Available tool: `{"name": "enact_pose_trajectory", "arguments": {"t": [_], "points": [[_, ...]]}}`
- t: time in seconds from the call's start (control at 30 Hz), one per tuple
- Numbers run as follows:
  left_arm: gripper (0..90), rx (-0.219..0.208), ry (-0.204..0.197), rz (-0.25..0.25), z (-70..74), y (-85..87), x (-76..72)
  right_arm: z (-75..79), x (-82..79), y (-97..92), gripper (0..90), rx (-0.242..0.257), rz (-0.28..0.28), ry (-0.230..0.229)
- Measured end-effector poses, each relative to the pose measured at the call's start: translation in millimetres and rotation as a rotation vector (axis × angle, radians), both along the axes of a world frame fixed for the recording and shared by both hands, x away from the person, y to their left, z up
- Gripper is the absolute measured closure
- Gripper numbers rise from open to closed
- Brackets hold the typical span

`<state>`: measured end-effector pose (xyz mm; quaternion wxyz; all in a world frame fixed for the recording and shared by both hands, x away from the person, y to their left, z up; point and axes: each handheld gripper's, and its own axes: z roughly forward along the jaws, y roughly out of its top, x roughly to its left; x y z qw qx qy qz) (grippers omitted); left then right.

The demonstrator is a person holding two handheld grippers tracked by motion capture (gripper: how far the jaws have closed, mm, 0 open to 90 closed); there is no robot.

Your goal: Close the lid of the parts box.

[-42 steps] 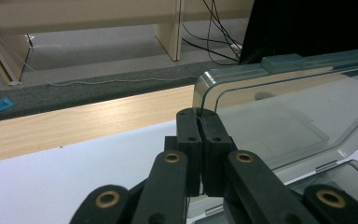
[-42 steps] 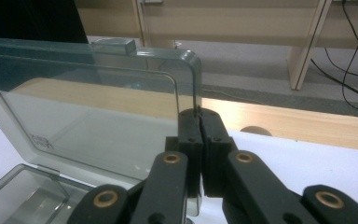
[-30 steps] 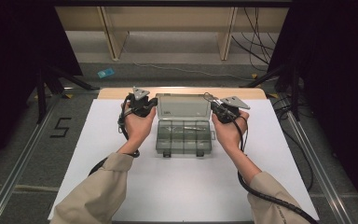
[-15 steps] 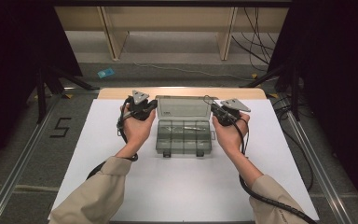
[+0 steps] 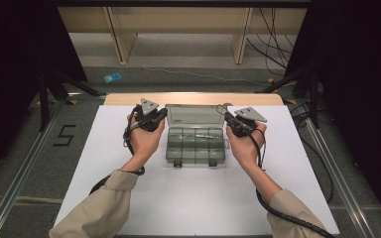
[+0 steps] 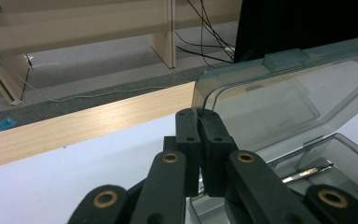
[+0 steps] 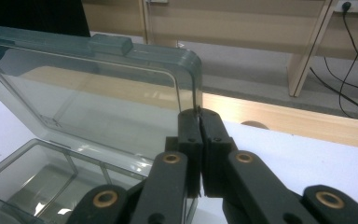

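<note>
In the middle of the white table top (image 5: 188,198), toward its far edge, we see a clear grey plastic box (image 5: 195,147) lying with its lid (image 5: 194,115) swung up and standing open behind the tray. The tray is split into small compartments, and in one of them near the back lies a thin metal piece (image 6: 307,172); we cannot tell what it is. Our left gripper (image 6: 199,122) is clamped on the left side edge of the lid, its two black jaws pressed together with the thin plastic wall between them, as the left gripper view shows. Our right gripper (image 7: 198,120) is clamped the same way on the right side edge of the lid, jaws tight on the plastic rim near the upper corner. From the high view we see the left gripper (image 5: 151,118) and the right gripper (image 5: 238,124) on either side of the lid, each held in a hand, with beige sleeves coming in from the bottom and a black cable trailing from each gripper. A raised latch tab (image 7: 110,44) sits on the top edge of the lid. Beyond the white top we see a strip of light wooden table edge (image 5: 193,98), then grey floor with a small blue card (image 5: 112,77), loose black cables (image 5: 273,34) and wooden furniture legs (image 5: 119,34).
</note>
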<state>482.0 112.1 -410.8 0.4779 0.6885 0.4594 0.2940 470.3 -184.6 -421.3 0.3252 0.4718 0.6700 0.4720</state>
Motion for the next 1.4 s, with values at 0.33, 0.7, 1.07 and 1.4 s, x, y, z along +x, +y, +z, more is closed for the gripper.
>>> {"name": "enact_pose_trajectory", "arguments": {"t": [0.33,0.7,1.07,1.4], "points": [[87.0,0.029,-0.009,-0.012,-1.0,0.4,-6.1,-0.8,-5.8,-1.3,88.9,-0.003,0.014,0.01],[86.6,0.055,-0.02,-0.031,-3.3,1.1,-13.5,-2.4,-12.7,-0.8,88.8,0.004,0.018,0.014],[85.9,0.099,-0.018,-0.057,-5.8,1.4,-22.3,-5.4,-21.2,-3.8,88.3,-0.022,0.04,0.013],[85.4,0.129,-0.007,-0.085,-9.1,2.2,-29.5,-10.9,-29.2,-5.7,88.4,-0.023,0.063,0.035]]}}
